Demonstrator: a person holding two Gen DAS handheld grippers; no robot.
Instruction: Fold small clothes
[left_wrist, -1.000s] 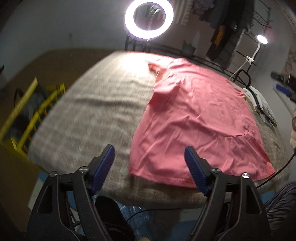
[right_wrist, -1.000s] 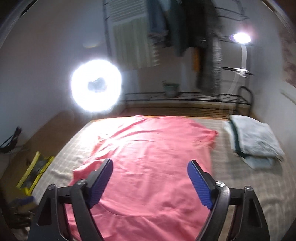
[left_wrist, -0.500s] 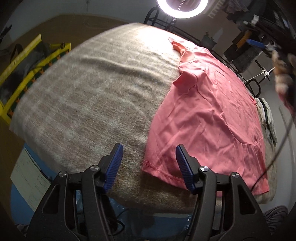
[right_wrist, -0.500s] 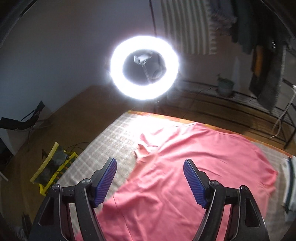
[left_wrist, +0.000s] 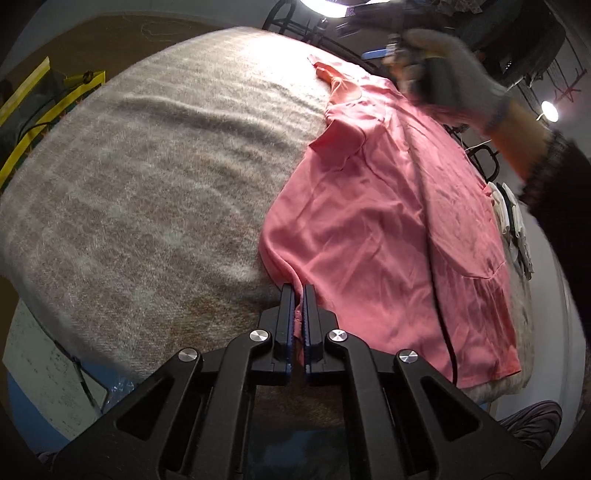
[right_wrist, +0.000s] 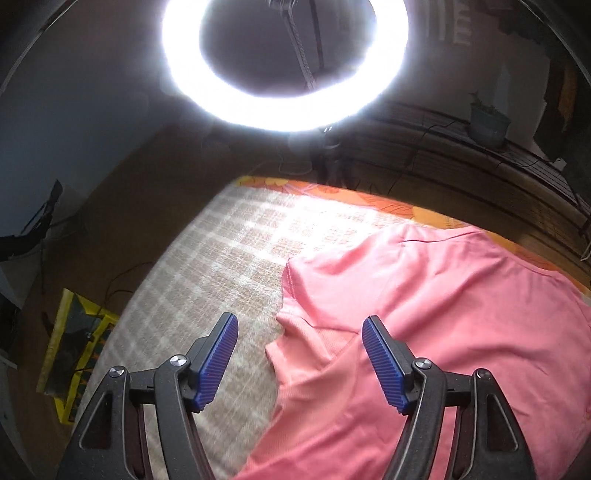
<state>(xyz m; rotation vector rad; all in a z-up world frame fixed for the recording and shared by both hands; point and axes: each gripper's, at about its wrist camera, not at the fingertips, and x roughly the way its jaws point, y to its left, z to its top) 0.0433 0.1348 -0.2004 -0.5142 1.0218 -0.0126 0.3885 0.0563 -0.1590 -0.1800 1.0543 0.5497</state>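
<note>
While the beige checked woven blanket (left_wrist: 147, 177) is carrying it, the pink short-sleeved cotton shirt (left_wrist: 376, 229) is lying flat. The left gripper (left_wrist: 299, 295), spread wide 0.5 s ago, is now pinching the shirt's near hem corner; the right gripper (right_wrist: 299, 354) is hanging agape, empty, over the sleeve, apparently needing to clamp before the first fold.

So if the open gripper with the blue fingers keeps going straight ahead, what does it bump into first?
Probably the folded sleeve edge of the pink T-shirt, which lies right between the right gripper's open fingers, on the beige checked blanket. Depth is hard to judge here.
</note>
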